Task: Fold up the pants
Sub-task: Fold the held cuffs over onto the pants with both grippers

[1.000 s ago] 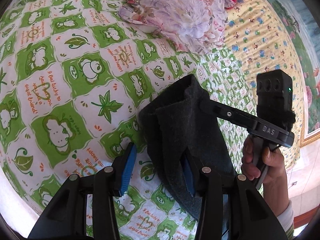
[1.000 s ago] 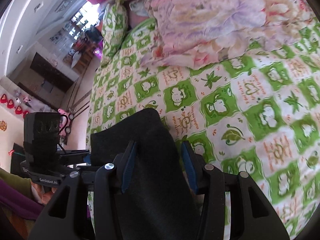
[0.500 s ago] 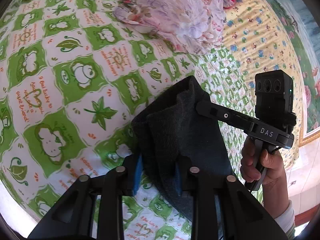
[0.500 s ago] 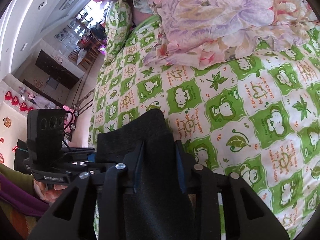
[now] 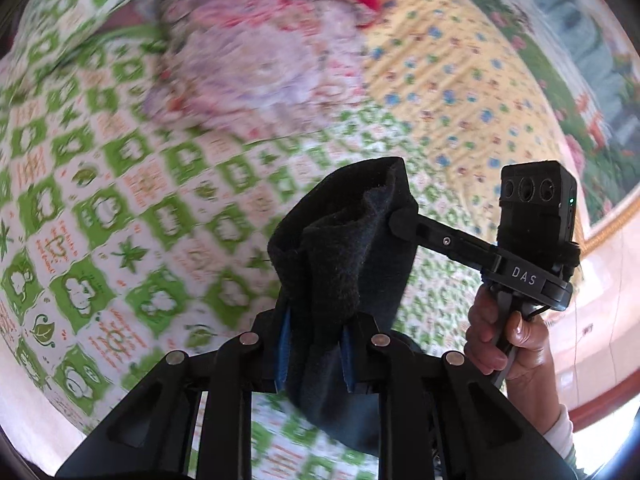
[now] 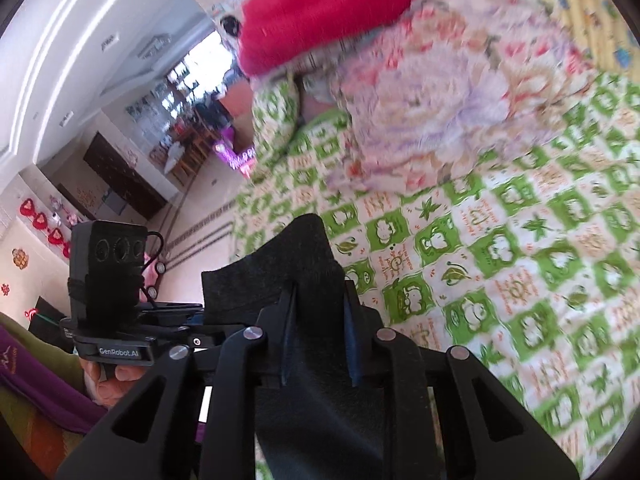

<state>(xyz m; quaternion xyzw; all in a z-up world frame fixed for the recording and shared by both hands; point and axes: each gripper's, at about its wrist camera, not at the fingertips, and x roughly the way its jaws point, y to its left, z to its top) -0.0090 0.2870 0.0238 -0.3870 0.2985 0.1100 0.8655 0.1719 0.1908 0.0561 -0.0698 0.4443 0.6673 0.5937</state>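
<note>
Left tongs (image 5: 314,348): blue pads pressed onto a bunched fold of the dark pants (image 5: 344,248). Cloth rises in a hump above the pads and hangs in a short tail below them, held up over the bed (image 5: 120,216).

Right tongs (image 6: 318,344): likewise pinching the pants (image 6: 296,264); the dark fabric fills the gap between the blue pads and stands up past the tips. In the left view the right tongs reach in from the right and meet the same bundle at its upper edge, so both grips sit close together on one wad.

Bed sheet is green-and-white check with frog and leaf prints. A floral quilt (image 6: 440,92) lies crumpled further back, a red cushion (image 6: 328,12) beyond it. Both views motion-blurred.
</note>
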